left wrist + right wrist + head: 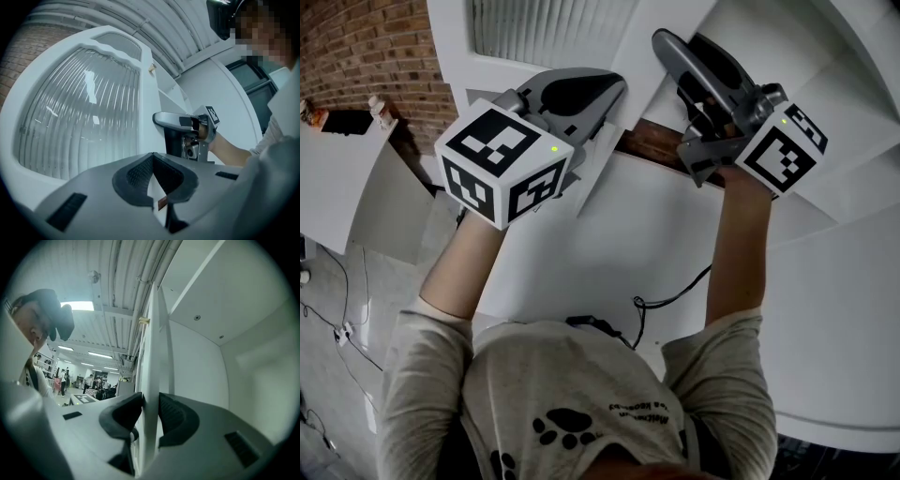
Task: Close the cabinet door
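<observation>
One cabinet door (150, 357) is standing swung out from its white cabinet (243, 348), and it is carrying no lettering on either face. It is showing a white frame with an arched top around a large pane of ribbed glass (79, 108), and a small cream-coloured piece (151, 68) is sitting at its upper corner. In the right gripper view the door is running edge-on up the middle, with the cabinet's bare white inside lying to its right and a lit hall with ceiling lamps opening to its left.

The right gripper (151, 411) is grasping the door's free edge, its two dark pads lying against the opposite faces of the panel. The left gripper (152, 157) is hanging close before the glazed outer face, low on the frame, clenched with its tips meeting and nothing between them; whether it is touching the door cannot be told.

Each gripper is wearing a cube (502, 159) of black-and-white square markers, with no letters. The person's grey shirt is bearing a black paw print (567, 427) and a line of print too small for reading. A brick wall (366, 47) is standing to the left.
</observation>
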`<action>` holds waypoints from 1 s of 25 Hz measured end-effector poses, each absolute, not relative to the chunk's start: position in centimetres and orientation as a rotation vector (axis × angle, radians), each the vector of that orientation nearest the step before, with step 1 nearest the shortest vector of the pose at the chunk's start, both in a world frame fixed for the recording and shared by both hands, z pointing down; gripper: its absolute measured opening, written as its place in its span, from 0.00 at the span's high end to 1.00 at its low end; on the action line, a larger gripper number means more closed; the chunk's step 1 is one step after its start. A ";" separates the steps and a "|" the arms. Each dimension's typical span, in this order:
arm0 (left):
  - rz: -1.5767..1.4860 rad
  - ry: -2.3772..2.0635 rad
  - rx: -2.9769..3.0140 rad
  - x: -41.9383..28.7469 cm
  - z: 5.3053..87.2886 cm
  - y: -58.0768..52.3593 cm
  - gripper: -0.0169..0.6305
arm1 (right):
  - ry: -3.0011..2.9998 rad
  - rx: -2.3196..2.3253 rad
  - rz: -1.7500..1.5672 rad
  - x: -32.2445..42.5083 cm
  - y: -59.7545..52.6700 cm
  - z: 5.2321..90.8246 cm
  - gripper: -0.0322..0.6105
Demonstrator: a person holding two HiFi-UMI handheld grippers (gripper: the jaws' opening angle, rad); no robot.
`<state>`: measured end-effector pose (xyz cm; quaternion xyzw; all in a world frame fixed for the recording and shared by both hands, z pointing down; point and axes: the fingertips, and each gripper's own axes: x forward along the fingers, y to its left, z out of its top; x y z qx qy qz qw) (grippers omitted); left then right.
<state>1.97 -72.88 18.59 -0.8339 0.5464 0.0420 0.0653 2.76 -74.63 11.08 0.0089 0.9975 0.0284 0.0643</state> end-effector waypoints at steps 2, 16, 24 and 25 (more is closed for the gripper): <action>0.140 1.637 -2.526 2.0 18.5 -73.1 0.96 | 3.018 -0.020 0.111 3.0 -74.9 11.1 0.77; 0.157 1.658 -2.528 2.3 18.8 -74.8 0.96 | 3.018 -0.293 0.091 7.0 -76.7 12.5 0.77; 0.130 1.678 -2.492 2.4 19.1 -75.3 0.96 | 3.008 -0.409 0.062 8.6 -75.9 14.2 0.80; 0.130 1.678 -2.490 2.3 19.0 -75.3 0.96 | 3.001 -0.420 0.056 8.7 -75.7 14.2 0.81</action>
